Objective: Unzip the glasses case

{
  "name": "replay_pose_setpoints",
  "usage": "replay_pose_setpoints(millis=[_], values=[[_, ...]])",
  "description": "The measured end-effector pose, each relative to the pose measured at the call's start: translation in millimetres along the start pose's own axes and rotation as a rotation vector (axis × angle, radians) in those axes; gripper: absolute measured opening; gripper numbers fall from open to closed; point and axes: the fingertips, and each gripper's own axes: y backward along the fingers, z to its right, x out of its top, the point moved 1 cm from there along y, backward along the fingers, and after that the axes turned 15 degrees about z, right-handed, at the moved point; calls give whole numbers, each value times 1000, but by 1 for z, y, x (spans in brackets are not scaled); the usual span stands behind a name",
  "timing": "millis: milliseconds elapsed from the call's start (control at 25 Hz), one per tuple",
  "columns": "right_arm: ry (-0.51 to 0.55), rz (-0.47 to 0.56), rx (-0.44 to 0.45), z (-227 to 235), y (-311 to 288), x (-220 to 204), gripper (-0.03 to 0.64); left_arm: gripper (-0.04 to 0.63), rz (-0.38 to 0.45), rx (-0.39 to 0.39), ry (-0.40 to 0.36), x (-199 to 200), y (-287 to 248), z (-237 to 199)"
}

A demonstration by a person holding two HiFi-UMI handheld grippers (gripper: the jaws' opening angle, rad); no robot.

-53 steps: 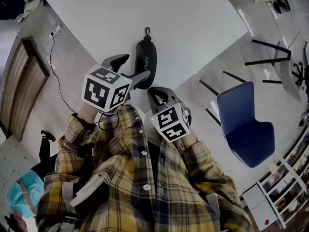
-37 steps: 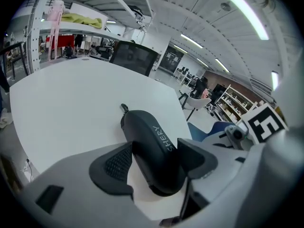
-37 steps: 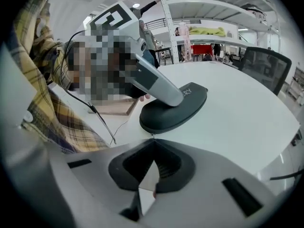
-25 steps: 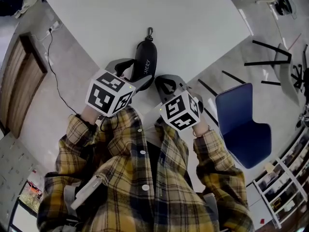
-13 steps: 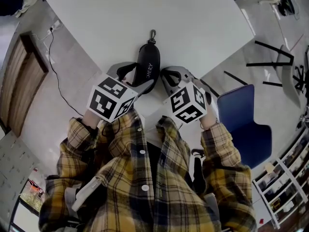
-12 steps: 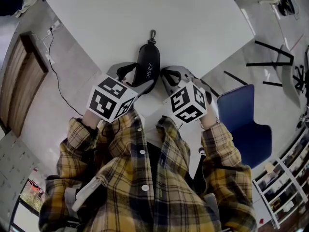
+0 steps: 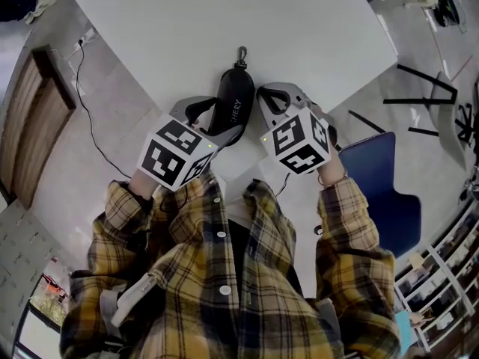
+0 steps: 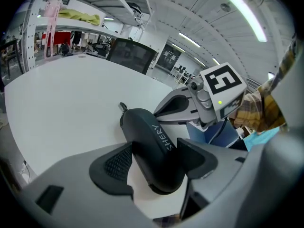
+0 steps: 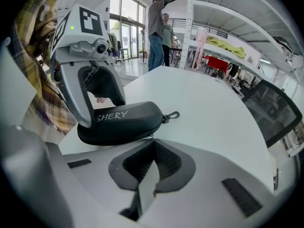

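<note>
The glasses case [image 7: 233,103] lies on a white bench [image 7: 187,28], its near end close to the bench edge and its metal clip [image 7: 242,53] at the far end. The left gripper [image 8: 156,148] has its fingers clamped on the near end of the case. The right gripper [image 9: 153,144] sits just right of the case with its fingers pressed together, tips at the zip seam. A small tab shows there, but I cannot tell whether it is pinched. The likely trouble is a slip: the tab is tiny, and the shell looks smooth and rounded, so a hard pull could squeeze the case out of the left fingers or drag it off the edge. Right of the case stands a blue chair [image 7: 374,193]. Left of it a cable [image 7: 86,118] trails over pale floor.
</note>
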Motion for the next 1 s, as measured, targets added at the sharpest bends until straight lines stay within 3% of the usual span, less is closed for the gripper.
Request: replay_pose_setpoints(millis=[200, 360, 600, 720, 800, 1000], values=[[-10, -7, -19, 7, -3, 1, -2, 307, -11, -10, -17, 0, -2, 2], [-65, -13, -56, 3, 13, -11, -2, 307, -56, -69, -92, 0, -7, 10], [-251, -7, -134, -22, 52, -37, -3, 309, -171, -201, -308, -7, -14, 31], [-388, 16, -177, -44, 68, -46, -3, 310, -186, -258, -442, -6, -19, 45], [-467, 35, -202, -60, 77, -47, -2, 311, -190, -288, -487, -3, -21, 55], [-613, 71, -227, -91, 83, -50, -3, 311, -242, -341, -678, -7, -34, 74]])
